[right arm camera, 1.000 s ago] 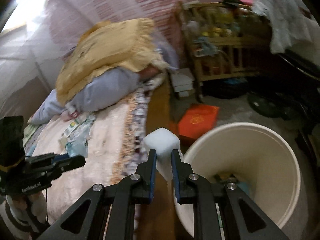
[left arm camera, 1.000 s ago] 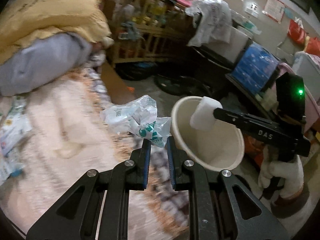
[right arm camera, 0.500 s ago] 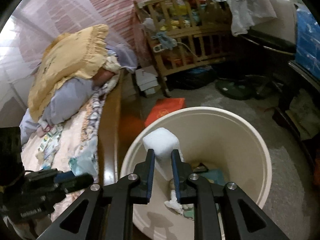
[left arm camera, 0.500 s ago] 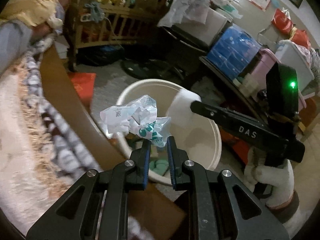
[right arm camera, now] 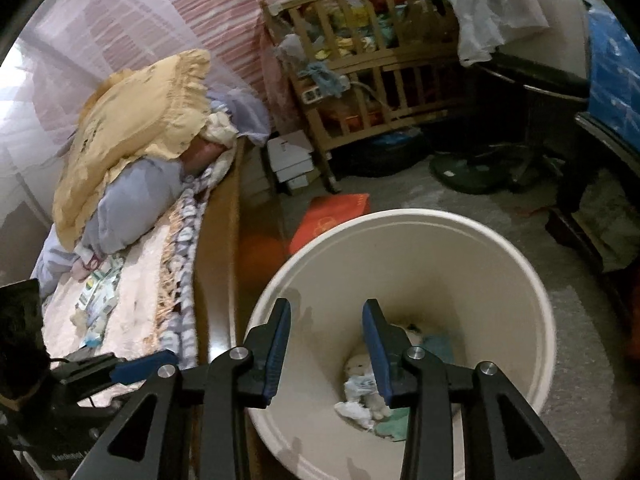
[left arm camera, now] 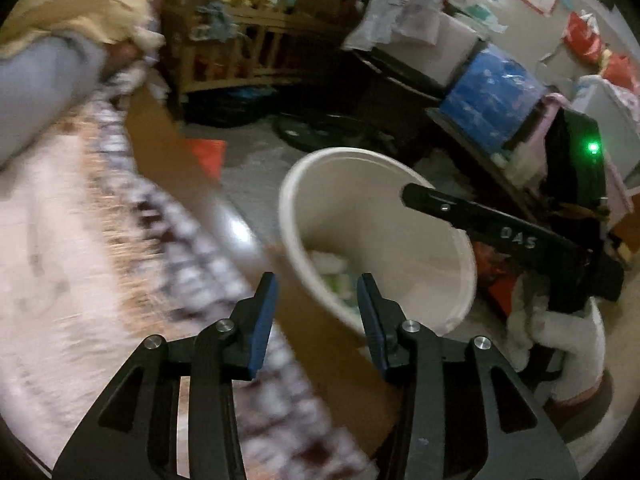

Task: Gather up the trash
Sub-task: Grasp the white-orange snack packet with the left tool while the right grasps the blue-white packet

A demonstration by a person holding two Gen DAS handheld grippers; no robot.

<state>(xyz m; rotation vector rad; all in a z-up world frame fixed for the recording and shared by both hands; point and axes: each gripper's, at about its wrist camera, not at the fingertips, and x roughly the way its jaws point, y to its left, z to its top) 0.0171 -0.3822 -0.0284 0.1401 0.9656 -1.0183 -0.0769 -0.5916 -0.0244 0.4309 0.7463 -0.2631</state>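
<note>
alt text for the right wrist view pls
Open, empty right gripper hangs over a round cream plastic bin holding crumpled white and green trash. A bed with a frilled yellow pillow lies left.

Cream bin [right arm camera: 532,280] upright on floor; crumpled trash [right arm camera: 360,396], apparently wrappers, inside.

A yellow pillow [right arm camera: 136,120] is lying on a grey bundle [right arm camera: 132,204] at the head of the bed [right arm camera: 132,280]. A wooden crib [right arm camera: 368,76] is standing against the wall, with white boxes [right arm camera: 290,160] and a red packet [right arm camera: 332,216] lying on the floor [right arm camera: 460,204] beside it.
</note>
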